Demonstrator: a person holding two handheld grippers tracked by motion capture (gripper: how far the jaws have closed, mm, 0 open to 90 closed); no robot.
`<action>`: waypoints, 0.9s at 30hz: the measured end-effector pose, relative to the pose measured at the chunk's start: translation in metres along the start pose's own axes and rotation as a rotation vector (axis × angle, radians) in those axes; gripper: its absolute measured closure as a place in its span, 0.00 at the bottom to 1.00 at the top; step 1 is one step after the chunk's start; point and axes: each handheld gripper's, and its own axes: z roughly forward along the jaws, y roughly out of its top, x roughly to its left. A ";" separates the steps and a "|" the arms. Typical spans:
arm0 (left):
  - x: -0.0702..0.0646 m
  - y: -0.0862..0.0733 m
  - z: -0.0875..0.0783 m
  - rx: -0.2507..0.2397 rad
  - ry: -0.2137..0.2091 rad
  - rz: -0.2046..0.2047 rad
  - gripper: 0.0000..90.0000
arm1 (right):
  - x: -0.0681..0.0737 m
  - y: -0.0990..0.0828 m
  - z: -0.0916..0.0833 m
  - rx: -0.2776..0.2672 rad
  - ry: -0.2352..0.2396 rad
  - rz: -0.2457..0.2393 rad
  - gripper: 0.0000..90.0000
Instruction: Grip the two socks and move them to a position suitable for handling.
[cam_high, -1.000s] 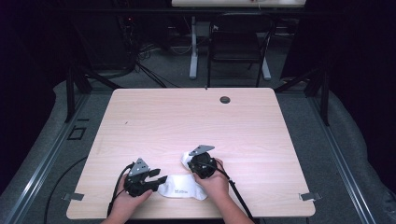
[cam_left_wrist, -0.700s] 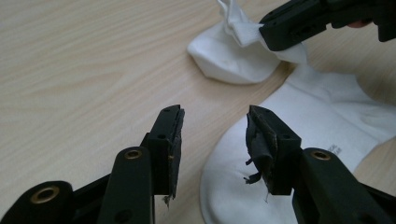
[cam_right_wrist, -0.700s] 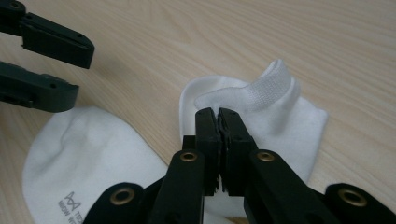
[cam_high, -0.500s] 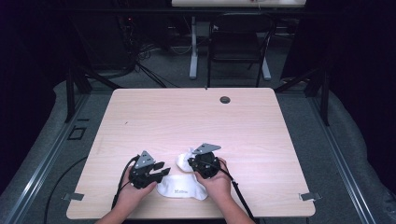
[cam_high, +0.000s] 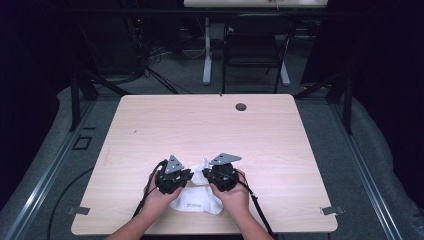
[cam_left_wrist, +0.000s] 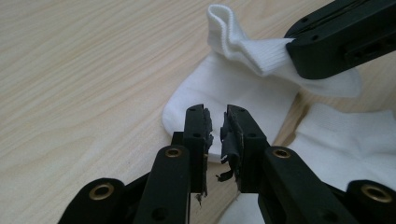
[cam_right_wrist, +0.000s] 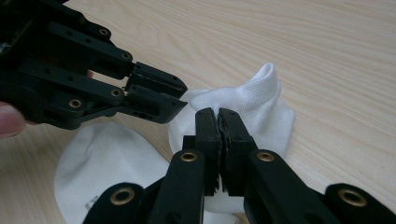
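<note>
On the left, the left gripper (cam_high: 173, 179) hangs just over the near edge of a white sock (cam_left_wrist: 233, 88) that lies on the wooden surface (cam_high: 150, 125); its jaws have just been closing and now stand narrow, with a small gap, and I see no cloth pressed between them. To the right, the right gripper (cam_high: 221, 176) has its jaws clamped on the ribbed cuff (cam_right_wrist: 243, 95) and lifts it a little. A second white sock (cam_right_wrist: 107, 158) lies beside. The step seems to be taking hold of the sock with both grippers. Next, I think the left jaws must catch the fabric edge, not slip past it.
</note>
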 end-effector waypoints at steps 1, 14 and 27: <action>0.001 0.000 0.001 0.004 0.001 -0.003 0.87 | 0.000 0.000 0.000 0.000 -0.001 -0.001 0.97; 0.008 -0.011 0.003 0.060 0.009 -0.009 0.85 | -0.006 0.000 -0.008 -0.012 -0.013 0.008 0.97; 0.020 -0.022 0.000 0.078 0.005 -0.024 0.80 | -0.025 -0.009 -0.019 -0.011 -0.064 0.043 0.97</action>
